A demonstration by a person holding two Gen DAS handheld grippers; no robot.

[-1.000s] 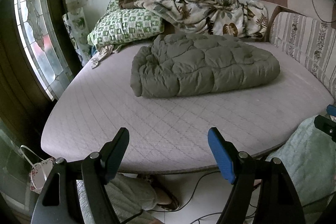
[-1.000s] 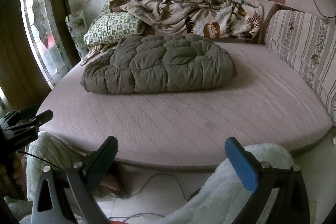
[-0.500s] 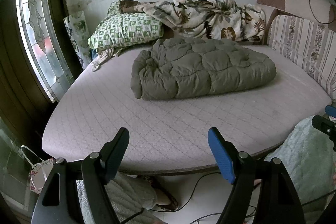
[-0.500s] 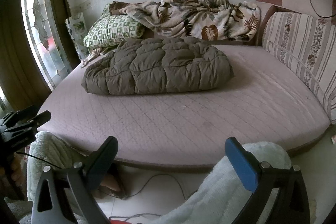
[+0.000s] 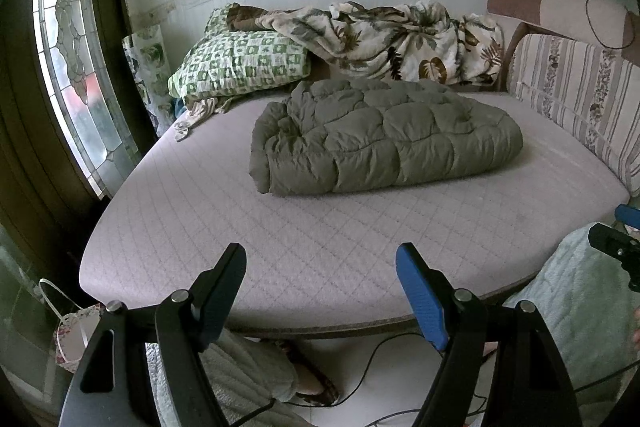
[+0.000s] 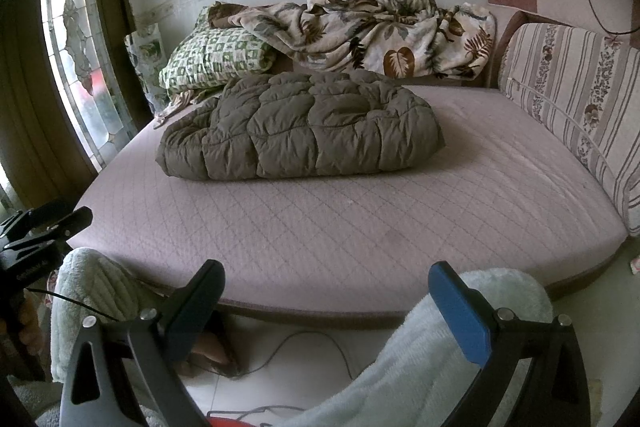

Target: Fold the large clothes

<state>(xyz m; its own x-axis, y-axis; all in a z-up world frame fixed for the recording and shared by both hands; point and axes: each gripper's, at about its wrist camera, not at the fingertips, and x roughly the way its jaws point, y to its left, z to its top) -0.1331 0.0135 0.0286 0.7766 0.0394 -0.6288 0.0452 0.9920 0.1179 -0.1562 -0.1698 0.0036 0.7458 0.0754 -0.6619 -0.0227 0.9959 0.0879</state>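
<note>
Lying across the pink quilted mattress (image 5: pixel 224 227): olive padded coat (image 5: pixel 384 143), folded into a bundle, mid-bed, well apart from both grippers. Resting behind coat against wall: green checked pillow (image 5: pixel 240 67) and leaf-print blanket (image 5: pixel 392 43). Lining right edge: striped cushion (image 6: pixel 580 99). Hovering off near edge: left gripper (image 5: pixel 320 291) and right gripper (image 6: pixel 328 303), jaws spread, pinching nothing. Trailing on floor under edge: cable (image 6: pixel 304 343). Showing beneath grippers: legs in pale fleece (image 6: pixel 420 359).

A home bedroom: a quilted mattress (image 5: pixel 320 239); a green-checked pillow (image 5: pixel 240 63); a leaf-print blanket (image 5: pixel 392 39); a leaded-glass window (image 5: pixel 72 59).
</note>
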